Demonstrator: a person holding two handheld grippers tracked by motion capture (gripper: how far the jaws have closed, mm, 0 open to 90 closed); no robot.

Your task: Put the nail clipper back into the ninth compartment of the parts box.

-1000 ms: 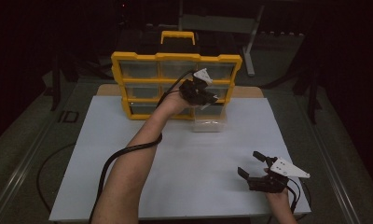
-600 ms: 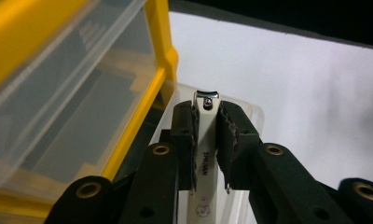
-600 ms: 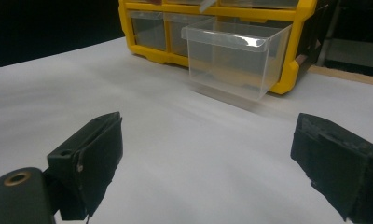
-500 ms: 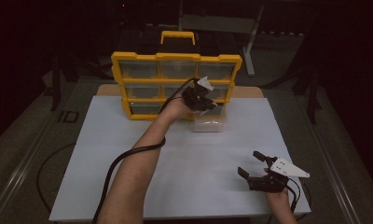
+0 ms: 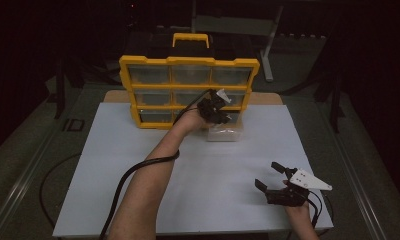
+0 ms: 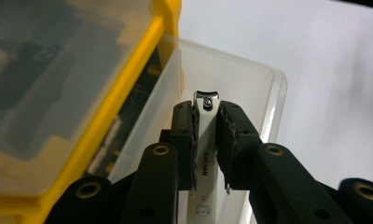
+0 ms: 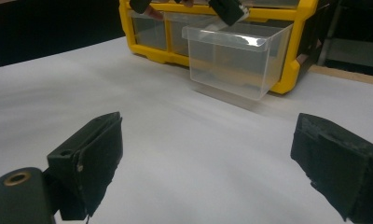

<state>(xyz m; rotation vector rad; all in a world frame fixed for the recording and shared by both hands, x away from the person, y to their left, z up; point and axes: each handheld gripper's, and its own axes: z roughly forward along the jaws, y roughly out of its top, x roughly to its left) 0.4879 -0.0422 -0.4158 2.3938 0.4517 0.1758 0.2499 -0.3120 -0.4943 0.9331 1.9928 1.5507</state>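
Note:
A yellow organizer (image 5: 188, 90) with clear drawers stands at the back of the white table (image 5: 138, 175). One clear drawer (image 5: 224, 131) sits pulled out on the table in front of it. My left gripper (image 5: 222, 116) hovers over that drawer, shut on a white nail clipper (image 6: 206, 140) whose metal tip points down into the drawer (image 6: 250, 88). My right gripper (image 5: 269, 177) rests near the table's front right corner, open and holding nothing. The right gripper view has the drawer (image 7: 231, 58) ahead between its wide-apart jaws, with the left gripper (image 7: 226, 9) above it.
The organizer's yellow frame (image 6: 124, 93) runs close along the left of the drawer in the left gripper view. A black cable (image 5: 133, 172) trails from the left gripper across the table. Dark floor surrounds the table.
My left gripper has moved from the organizer's front toward the right and down, coming over the pulled-out drawer. The right gripper has stayed put.

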